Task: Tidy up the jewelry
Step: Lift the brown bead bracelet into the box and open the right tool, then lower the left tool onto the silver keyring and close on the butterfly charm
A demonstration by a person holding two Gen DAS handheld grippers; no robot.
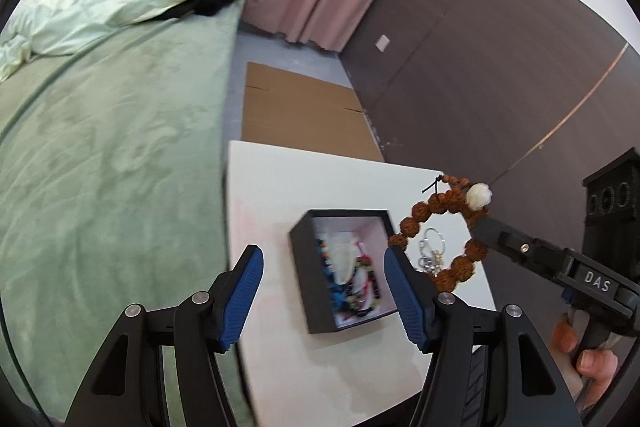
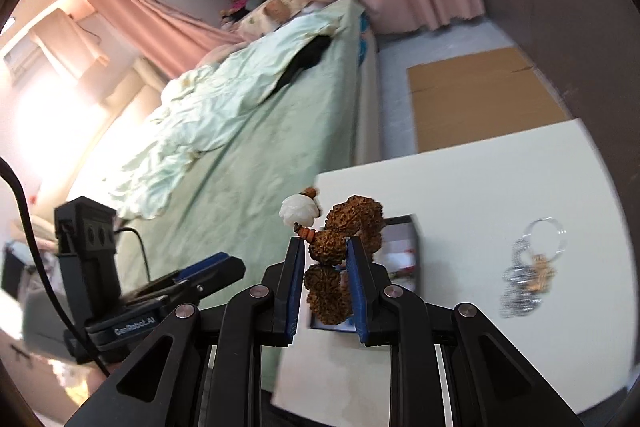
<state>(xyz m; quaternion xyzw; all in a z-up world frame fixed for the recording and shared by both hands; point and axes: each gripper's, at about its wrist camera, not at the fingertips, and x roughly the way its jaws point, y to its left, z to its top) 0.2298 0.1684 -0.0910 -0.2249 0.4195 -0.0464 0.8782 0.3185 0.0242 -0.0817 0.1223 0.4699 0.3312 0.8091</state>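
Bracelet [image 2: 326,255] clamped in right tongs [image 2: 323,283]; left tongs [image 1: 323,297] empty | box [image 1: 298,259] below

The right gripper [image 2: 322,277] grips a brown bead bracelet [image 2: 336,255] above the white table [image 2: 500,179], with a box [image 2: 404,247] behind and a keychain [image 2: 528,275] alongside.

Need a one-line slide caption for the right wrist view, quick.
Right gripper shut on a brown bead bracelet above the white table, black jewelry box behind, silver chain alongside.
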